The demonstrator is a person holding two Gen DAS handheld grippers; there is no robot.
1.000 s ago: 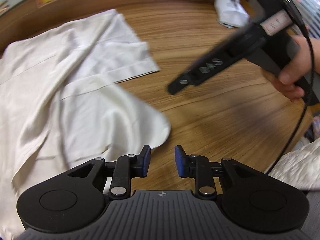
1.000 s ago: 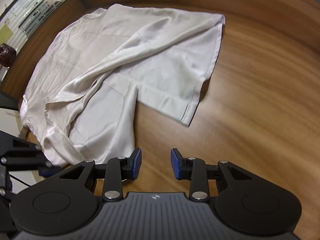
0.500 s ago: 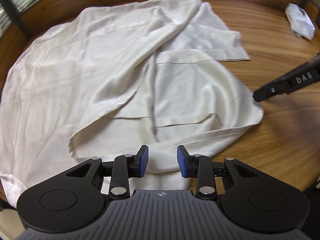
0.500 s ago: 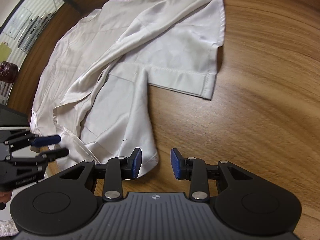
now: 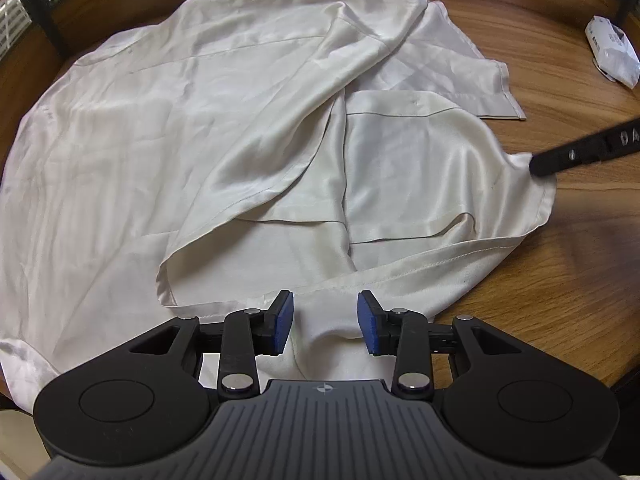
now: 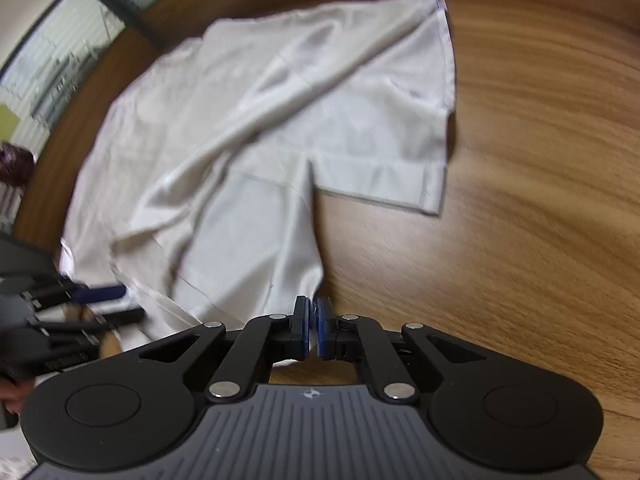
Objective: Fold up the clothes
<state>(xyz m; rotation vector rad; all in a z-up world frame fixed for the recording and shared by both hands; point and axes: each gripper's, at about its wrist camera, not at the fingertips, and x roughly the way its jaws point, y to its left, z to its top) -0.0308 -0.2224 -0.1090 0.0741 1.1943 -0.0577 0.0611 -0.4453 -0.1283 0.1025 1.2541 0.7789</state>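
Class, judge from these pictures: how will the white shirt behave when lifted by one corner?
The shirt probably hangs floppy: it lies in soft folds. Its sheen suggests slippery cloth. The right gripper, shut on a corner, likely lifts it easily.

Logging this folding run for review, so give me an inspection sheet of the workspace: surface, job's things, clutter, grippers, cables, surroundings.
Surface: wooden table, bare wood to the right of the cloth.
Job's things: one cream shirt, spread out and rumpled, one panel flopped over another; short sleeve lying flat.
Clutter: white packet at the far right edge of the table.
Grippers: left gripper open, fabric lying between its pads; right gripper shut on the shirt's corner.
Cables: nothing seen.
Surroundings: window blinds and a dark post beyond the table; right wrist view is motion-blurred.
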